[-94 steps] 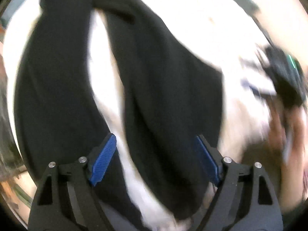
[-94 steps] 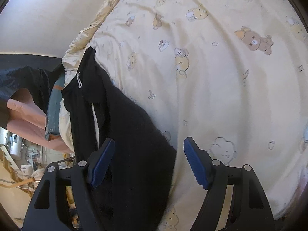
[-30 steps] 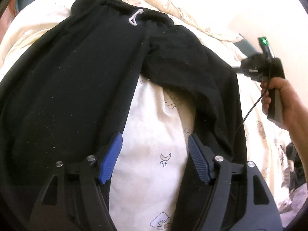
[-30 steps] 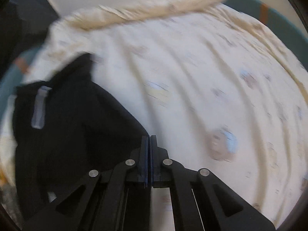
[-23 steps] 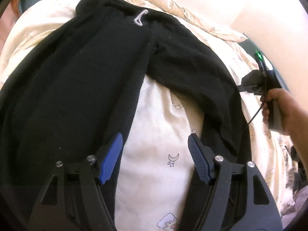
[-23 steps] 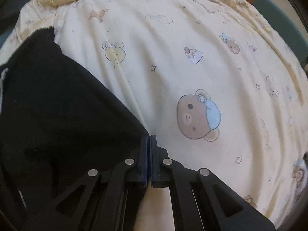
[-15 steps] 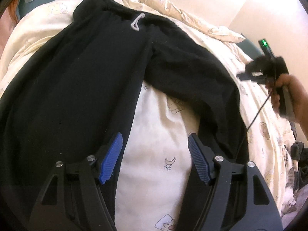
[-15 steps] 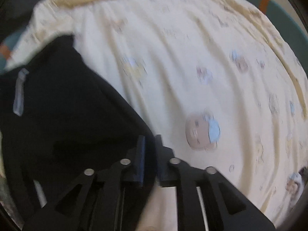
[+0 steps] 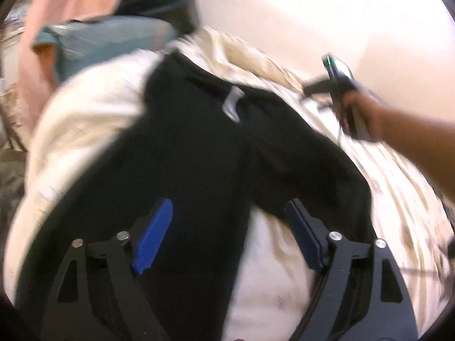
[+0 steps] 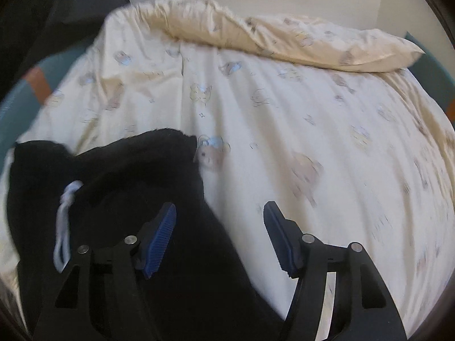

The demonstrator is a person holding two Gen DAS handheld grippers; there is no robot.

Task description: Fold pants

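Black pants (image 9: 199, 156) lie spread on a cream bear-print bedsheet (image 9: 284, 284), waistband far from me, with a white drawstring (image 9: 233, 105). My left gripper (image 9: 229, 227) hovers above the crotch where the two legs part. Its jaws are opening and nothing is pinched. The right gripper (image 9: 327, 88) shows there in a person's hand (image 9: 358, 113), beyond the waistband's right side. In the right wrist view my right gripper (image 10: 220, 213) is over the pants' (image 10: 128, 199) right edge near the drawstring (image 10: 65, 213). Its jaws are opening and its pads touch no cloth.
A rolled cream duvet or pillow (image 10: 284, 42) lies along the bed's far edge by the wall. A teal mattress edge (image 10: 17, 99) shows at the left. Pink cloth (image 9: 71, 14) and a teal bundle (image 9: 108, 39) sit beyond the waistband. Bare sheet (image 10: 341, 156) stretches to the right.
My right gripper went from shut to open and slid along the pants toward the waistband. The left gripper's jaws widened, and it rose and tilted up, bringing the wall and headboard side into view.
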